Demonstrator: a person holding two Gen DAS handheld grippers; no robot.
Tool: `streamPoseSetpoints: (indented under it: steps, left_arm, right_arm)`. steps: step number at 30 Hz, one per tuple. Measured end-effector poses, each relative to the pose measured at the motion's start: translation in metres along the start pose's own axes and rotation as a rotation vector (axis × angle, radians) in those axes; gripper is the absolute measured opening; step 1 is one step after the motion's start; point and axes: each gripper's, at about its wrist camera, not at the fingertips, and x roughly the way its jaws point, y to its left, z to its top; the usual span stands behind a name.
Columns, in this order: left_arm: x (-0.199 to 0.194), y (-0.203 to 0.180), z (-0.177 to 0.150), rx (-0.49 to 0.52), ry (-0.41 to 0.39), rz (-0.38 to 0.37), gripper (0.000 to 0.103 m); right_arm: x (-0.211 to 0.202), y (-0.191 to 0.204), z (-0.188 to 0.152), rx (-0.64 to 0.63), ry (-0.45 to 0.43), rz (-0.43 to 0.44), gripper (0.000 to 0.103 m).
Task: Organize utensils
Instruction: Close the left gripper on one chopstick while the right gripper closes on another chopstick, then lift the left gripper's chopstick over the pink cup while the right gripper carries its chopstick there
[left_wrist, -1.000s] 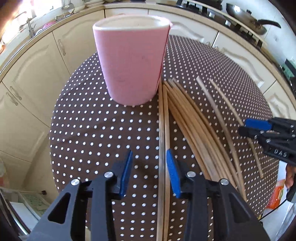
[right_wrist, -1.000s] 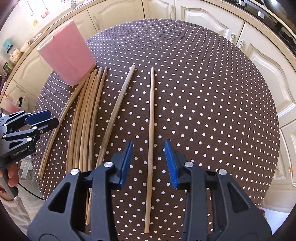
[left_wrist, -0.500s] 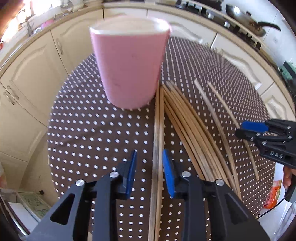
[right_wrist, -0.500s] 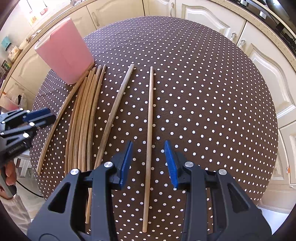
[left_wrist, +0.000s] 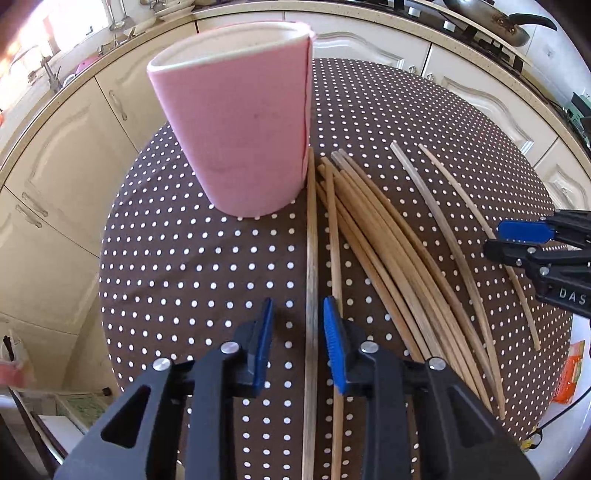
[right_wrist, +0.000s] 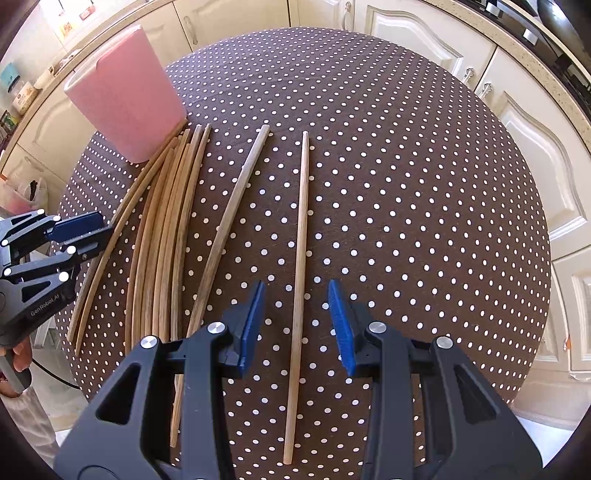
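A pink cup (left_wrist: 236, 122) (right_wrist: 125, 99) stands upright on the brown dotted table (left_wrist: 192, 266). Wooden chopsticks lie beside it: a bundle (left_wrist: 388, 251) (right_wrist: 162, 229) and two apart on the right. My left gripper (left_wrist: 297, 314) points down over the leftmost chopstick (left_wrist: 312, 251), which lies between its jaws. They are closing and the pads do not press on it. The neighbouring chopstick (left_wrist: 335, 236) runs under the right pad. My right gripper (right_wrist: 297, 306) stands open over the single rightmost chopstick (right_wrist: 301, 240), not touching it. Each gripper shows in the other's view: left (right_wrist: 74, 232), right (left_wrist: 517, 236).
Cream cabinets (right_wrist: 517, 122) and a counter ring the round table (right_wrist: 406, 166). A pan (left_wrist: 498, 26) sits on the stove at the back right. An orange packet (left_wrist: 569, 373) lies on the floor past the table's right edge. A hand (right_wrist: 18, 358) holds the left gripper.
My left gripper's jaws have narrowed and it has shifted a little, so one chopstick rather than two lies in the gap. The right gripper has kept still.
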Motion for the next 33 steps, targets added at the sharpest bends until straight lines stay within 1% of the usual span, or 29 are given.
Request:
streamPoseSetpoints:
  steps: [2, 4, 6, 7, 9, 11, 15, 17, 19, 21, 23, 25, 28, 29, 30, 32, 33]
  left_arm:
    - [0.000, -0.002, 0.002, -0.004, 0.000, -0.012, 0.007]
    - [0.001, -0.004, 0.008, -0.009, 0.001, -0.024, 0.007]
    - [0.001, -0.005, 0.010, -0.005, -0.004, -0.023, 0.006]
    - [0.001, -0.005, 0.012, -0.007, -0.009, -0.030, 0.006]
    - [0.002, -0.004, 0.011, -0.024, -0.024, -0.072, 0.006]
    - [0.000, -0.004, 0.008, -0.038, -0.042, -0.090, 0.006]
    - [-0.015, -0.008, -0.001, -0.025, -0.098, -0.123, 0.006]
    - [-0.024, -0.010, -0.003, -0.015, -0.123, -0.132, 0.006]
    - [-0.039, -0.006, -0.014, -0.004, -0.149, -0.149, 0.006]
    - [-0.054, -0.007, -0.024, 0.010, -0.179, -0.170, 0.006]
    - [-0.068, -0.011, -0.030, 0.021, -0.220, -0.198, 0.006]
    - [-0.089, -0.017, -0.037, 0.031, -0.278, -0.253, 0.006]
    - [-0.120, -0.019, -0.040, 0.038, -0.391, -0.306, 0.006]
    - [-0.128, -0.019, -0.041, 0.038, -0.418, -0.316, 0.006]
    - [-0.140, -0.018, -0.041, 0.034, -0.466, -0.324, 0.006]
    - [-0.158, -0.017, -0.040, 0.033, -0.536, -0.334, 0.006]
    - [-0.168, -0.014, -0.039, 0.027, -0.585, -0.329, 0.006]
  right_arm:
    - [0.001, 0.001, 0.002, -0.005, 0.012, -0.006, 0.036]
    - [0.002, 0.005, 0.006, -0.022, 0.025, -0.037, 0.030]
    - [0.003, 0.010, 0.007, -0.042, 0.032, -0.059, 0.028]
    - [0.003, 0.012, 0.008, -0.043, 0.035, -0.064, 0.024]
    - [0.004, 0.016, 0.009, -0.053, 0.035, -0.071, 0.013]
    - [0.004, 0.020, 0.008, -0.055, 0.030, -0.069, 0.007]
    - [0.001, 0.023, 0.003, -0.036, 0.002, -0.057, 0.006]
    - [-0.005, 0.022, -0.002, -0.021, -0.025, -0.042, 0.006]
    - [-0.015, 0.022, -0.006, -0.010, -0.059, -0.030, 0.006]
    - [-0.028, 0.020, -0.010, 0.010, -0.101, -0.004, 0.006]
    - [-0.047, 0.021, -0.013, 0.025, -0.167, 0.039, 0.006]
    - [-0.068, 0.024, -0.016, 0.045, -0.245, 0.090, 0.006]
    - [-0.101, 0.034, -0.020, 0.059, -0.384, 0.179, 0.006]
    - [-0.109, 0.039, -0.020, 0.057, -0.423, 0.195, 0.006]
    - [-0.117, 0.044, -0.021, 0.055, -0.465, 0.216, 0.006]
    - [-0.133, 0.055, -0.020, 0.051, -0.546, 0.268, 0.006]
    - [-0.138, 0.060, -0.018, 0.047, -0.580, 0.288, 0.006]
